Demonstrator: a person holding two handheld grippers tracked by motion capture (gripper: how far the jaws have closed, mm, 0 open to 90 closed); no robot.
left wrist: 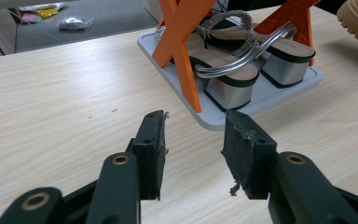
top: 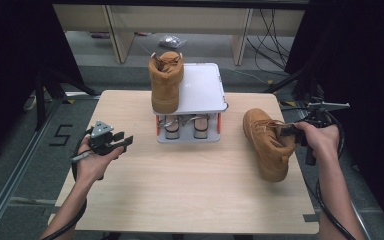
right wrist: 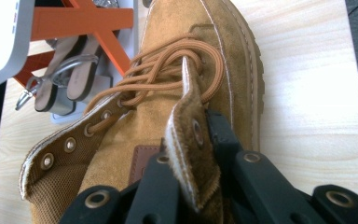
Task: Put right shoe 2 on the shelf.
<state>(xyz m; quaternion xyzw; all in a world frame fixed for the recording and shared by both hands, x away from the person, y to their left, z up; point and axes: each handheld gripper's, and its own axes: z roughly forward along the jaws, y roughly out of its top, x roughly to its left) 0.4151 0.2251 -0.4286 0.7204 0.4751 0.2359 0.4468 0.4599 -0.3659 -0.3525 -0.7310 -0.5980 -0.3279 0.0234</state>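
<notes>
A tan suede boot (top: pixel 268 145) lies on the right side of the wooden table (top: pixel 190 200). My right gripper (top: pixel 291 131) is shut on the boot's collar edge (right wrist: pixel 186 140), beside the laces (right wrist: pixel 168 65). A second tan boot (top: pixel 165 81) stands upright on the top shelf of a small white rack (top: pixel 202 90) with orange legs (left wrist: pixel 182 51). A pair of silver-heeled sandals (left wrist: pixel 242 56) sits on the rack's lower tray (left wrist: pixel 214 119). My left gripper (top: pixel 122 142) is open over the bare table at the left, its jaws apart and pointed toward the rack, with nothing between them.
Black curtains flank the table on both sides. Cables (top: pixel 275 30) and a plastic bag (top: pixel 172 41) lie on the floor beyond the table. Floor rails (top: pixel 15 170) run along the left. Bare tabletop spreads in front of the rack.
</notes>
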